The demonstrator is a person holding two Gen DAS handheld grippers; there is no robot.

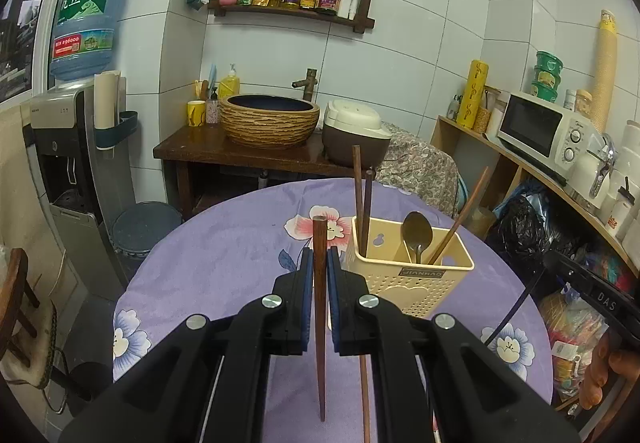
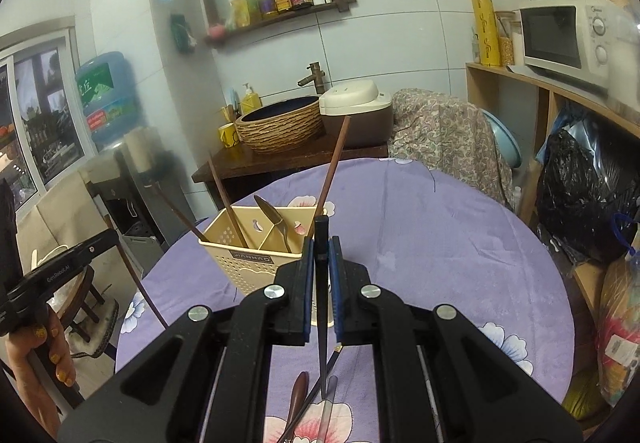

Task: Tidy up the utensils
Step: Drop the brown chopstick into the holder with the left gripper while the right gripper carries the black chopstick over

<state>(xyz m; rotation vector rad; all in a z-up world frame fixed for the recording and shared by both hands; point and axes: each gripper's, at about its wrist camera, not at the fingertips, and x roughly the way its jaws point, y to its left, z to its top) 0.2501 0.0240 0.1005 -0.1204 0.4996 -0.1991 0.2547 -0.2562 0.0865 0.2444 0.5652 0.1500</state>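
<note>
A cream utensil holder (image 1: 412, 267) stands on the purple flowered table (image 1: 224, 255); it holds brown chopsticks (image 1: 362, 199) and a metal spoon (image 1: 417, 233). My left gripper (image 1: 320, 259) is shut on a brown chopstick (image 1: 319, 315), held upright just left of the holder. Another chopstick (image 1: 365, 391) lies on the table below. In the right wrist view the holder (image 2: 260, 247) is ahead to the left. My right gripper (image 2: 321, 247) is shut on a black chopstick (image 2: 321, 303), upright beside the holder. Loose utensils (image 2: 304, 403) lie under it.
A wooden counter with a woven basin (image 1: 269, 119) and a rice cooker (image 1: 354, 131) stands behind the table. A shelf with a microwave (image 1: 540, 131) is on the right, a water dispenser (image 1: 72, 147) on the left. The left gripper's body shows in the right wrist view (image 2: 60, 275).
</note>
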